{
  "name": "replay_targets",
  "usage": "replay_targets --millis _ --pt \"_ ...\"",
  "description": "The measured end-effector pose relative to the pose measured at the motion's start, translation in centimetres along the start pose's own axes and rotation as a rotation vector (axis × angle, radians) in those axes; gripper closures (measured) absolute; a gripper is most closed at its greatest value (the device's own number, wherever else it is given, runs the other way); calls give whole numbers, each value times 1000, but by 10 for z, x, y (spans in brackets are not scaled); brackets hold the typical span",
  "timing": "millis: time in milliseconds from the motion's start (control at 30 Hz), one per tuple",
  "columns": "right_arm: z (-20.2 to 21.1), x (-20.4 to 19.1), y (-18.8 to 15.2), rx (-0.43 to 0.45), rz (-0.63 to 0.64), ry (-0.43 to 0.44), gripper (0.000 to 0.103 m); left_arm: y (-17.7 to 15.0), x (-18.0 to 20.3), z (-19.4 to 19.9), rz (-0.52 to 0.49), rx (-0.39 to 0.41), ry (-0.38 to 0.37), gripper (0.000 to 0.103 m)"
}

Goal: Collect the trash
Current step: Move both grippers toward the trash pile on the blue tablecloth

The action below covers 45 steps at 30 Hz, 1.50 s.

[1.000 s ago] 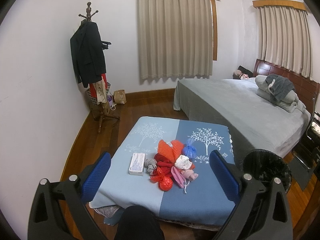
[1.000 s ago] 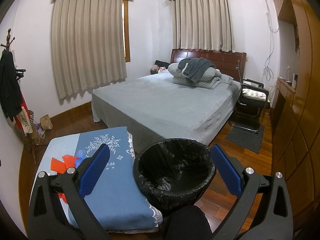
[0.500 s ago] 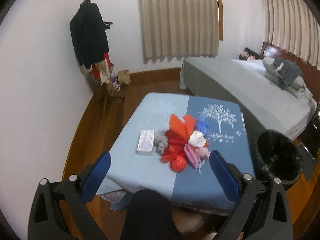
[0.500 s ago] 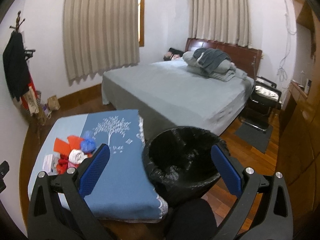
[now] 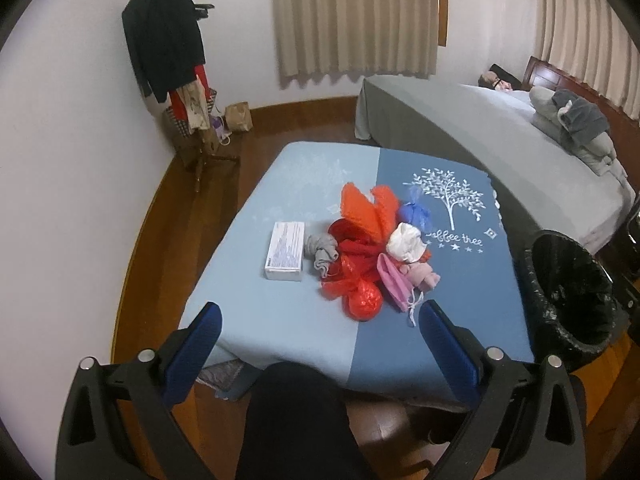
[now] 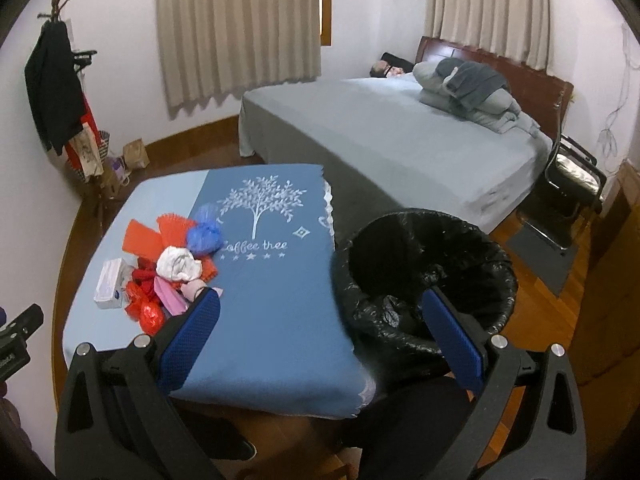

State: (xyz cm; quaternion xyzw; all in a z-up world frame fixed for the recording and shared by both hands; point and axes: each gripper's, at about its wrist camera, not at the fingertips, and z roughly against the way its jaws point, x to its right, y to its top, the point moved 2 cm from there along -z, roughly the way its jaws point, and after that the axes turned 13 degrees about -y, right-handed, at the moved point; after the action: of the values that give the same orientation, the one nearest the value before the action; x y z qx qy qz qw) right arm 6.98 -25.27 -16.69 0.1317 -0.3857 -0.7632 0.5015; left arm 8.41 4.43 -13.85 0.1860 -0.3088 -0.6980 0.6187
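Red and orange wrappers top the trash pile (image 5: 372, 248) in the middle of the blue-covered table (image 5: 280, 320), with a white box (image 5: 285, 251) touching its left side. Both the left gripper (image 5: 316, 332) and right gripper (image 6: 320, 320) hover above with fingers spread apart, holding nothing. Just beside the table's right edge stands the black-lined bin (image 6: 428, 276).

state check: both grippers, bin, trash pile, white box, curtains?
left gripper: open, empty, above the table's near edge
right gripper: open, empty
trash bin: black liner fitted, open top, beside the table
trash pile: heaped on the table
white box: lying flat, closed
curtains: drawn shut
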Motion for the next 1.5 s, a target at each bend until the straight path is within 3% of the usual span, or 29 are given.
replay_targets --millis 167,367,600,700,1500 --pt "-22 -17 -7 -41 42 29 23 -4 -1 -25 -16 -54 -34 6" --pt "-46 -37 -16 -79 87 61 34 -8 -6 -62 -10 -114 -57 6" --pt "-84 -66 -30 -149 140 112 37 -15 -9 -99 -21 -162 -49 6" --pt "-98 -78 -36 -189 163 140 45 -16 -9 -116 -33 -180 -48 6" --pt "-153 -140 -42 -253 213 221 45 -23 -19 -213 -51 -263 -79 9"
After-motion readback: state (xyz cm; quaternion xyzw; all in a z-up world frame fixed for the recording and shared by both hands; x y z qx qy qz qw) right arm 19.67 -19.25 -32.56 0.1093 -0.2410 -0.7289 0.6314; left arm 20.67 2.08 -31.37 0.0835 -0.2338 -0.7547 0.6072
